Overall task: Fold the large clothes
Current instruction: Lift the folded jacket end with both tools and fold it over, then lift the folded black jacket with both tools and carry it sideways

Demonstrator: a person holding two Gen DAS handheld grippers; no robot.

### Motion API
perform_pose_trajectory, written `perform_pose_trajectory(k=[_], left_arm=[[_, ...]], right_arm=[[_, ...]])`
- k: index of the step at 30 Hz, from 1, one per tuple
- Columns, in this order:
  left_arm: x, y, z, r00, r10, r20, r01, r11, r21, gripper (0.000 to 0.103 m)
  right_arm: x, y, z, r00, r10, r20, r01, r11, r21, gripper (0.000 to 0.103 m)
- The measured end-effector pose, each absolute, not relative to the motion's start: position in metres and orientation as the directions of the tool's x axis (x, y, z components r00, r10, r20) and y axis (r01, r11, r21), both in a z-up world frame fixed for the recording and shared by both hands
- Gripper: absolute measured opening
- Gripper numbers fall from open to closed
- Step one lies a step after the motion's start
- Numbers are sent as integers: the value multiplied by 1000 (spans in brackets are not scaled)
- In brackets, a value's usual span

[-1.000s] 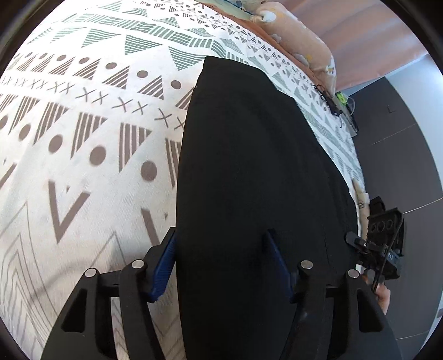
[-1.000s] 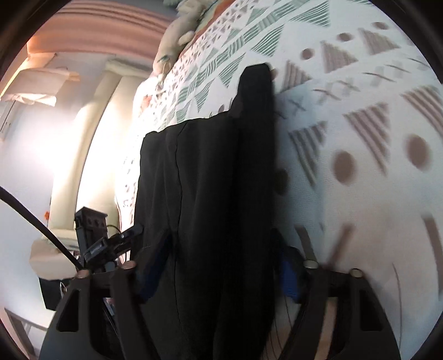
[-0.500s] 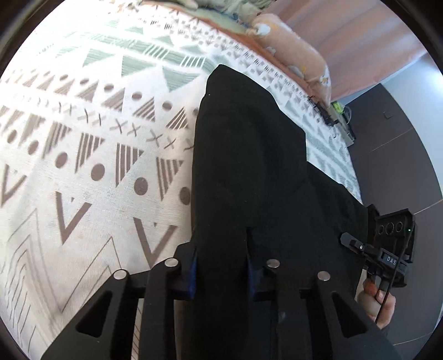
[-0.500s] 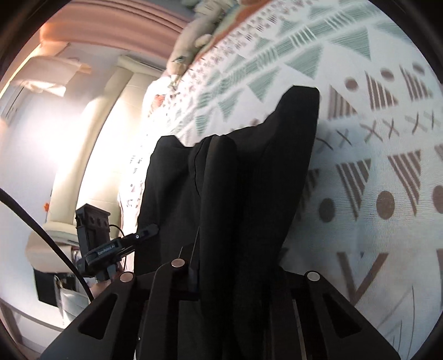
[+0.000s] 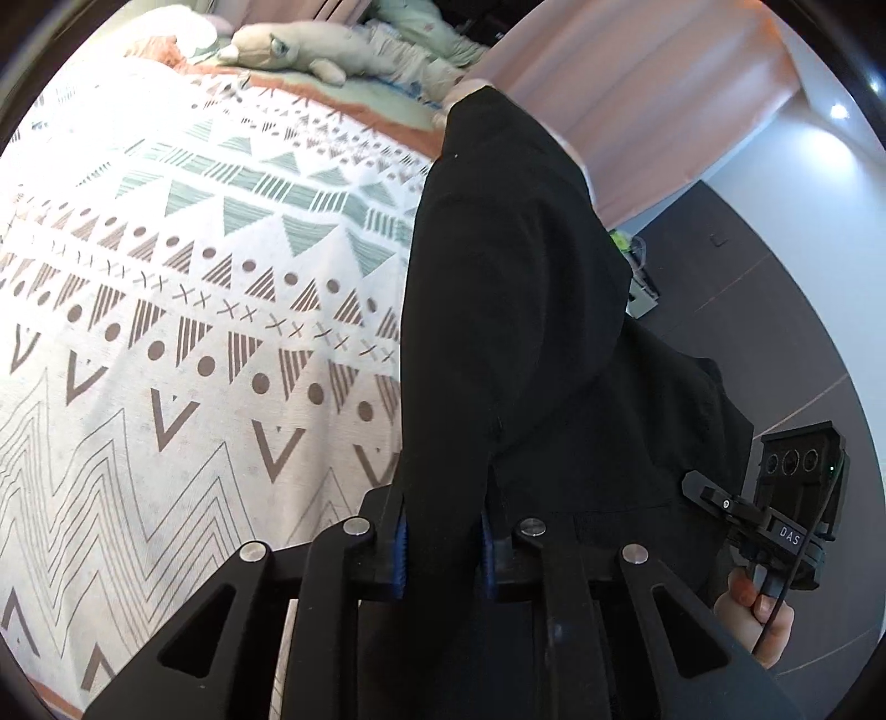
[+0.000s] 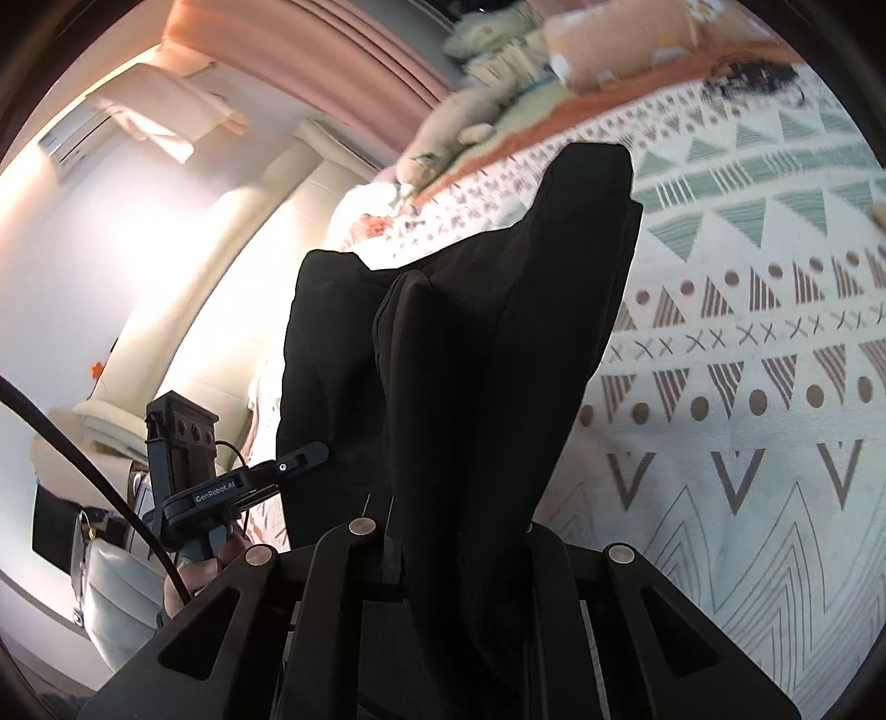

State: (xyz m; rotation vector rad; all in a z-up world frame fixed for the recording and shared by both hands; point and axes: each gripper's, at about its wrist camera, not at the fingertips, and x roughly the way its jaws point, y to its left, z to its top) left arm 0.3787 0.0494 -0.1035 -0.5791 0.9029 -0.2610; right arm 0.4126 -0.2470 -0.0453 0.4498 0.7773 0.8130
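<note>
Left wrist view: left gripper pinching near edge of black garment; jaws just closing, wide apart astride the cloth a second ago, now clamped with blue pads pressed on fabric. Garment raised off patterned bedspread, formerly flat on it, now standing as a dark fold toward the pink curtain. More of the bed head visible than before: stuffed toy and pillows now in frame. Right gripper's body at lower right, higher than earlier, held by a hand.

Right wrist view: right gripper clamped on bunched near end of garment; jaws likewise just closing from a wide stance. Cloth previously lying along the bedspread, now lifted, draping in upright folds, far end tilted toward the pillows. Left gripper's body at lower left, beside the cloth's hanging edge.
</note>
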Motion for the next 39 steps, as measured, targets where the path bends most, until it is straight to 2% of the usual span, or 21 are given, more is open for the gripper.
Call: perform_pose_trajectory(k=[16,39], left_arm=[[344,0,-30,656,-525,-542,139,790,-597,19],[381,-219,41,535,-683,-497,373,719,-587,19]], right_arm=[[335,-314,-6,535,774,-338,-525,618,585,11],[236,-520,40,754,582,-303,-398,773,494,10]])
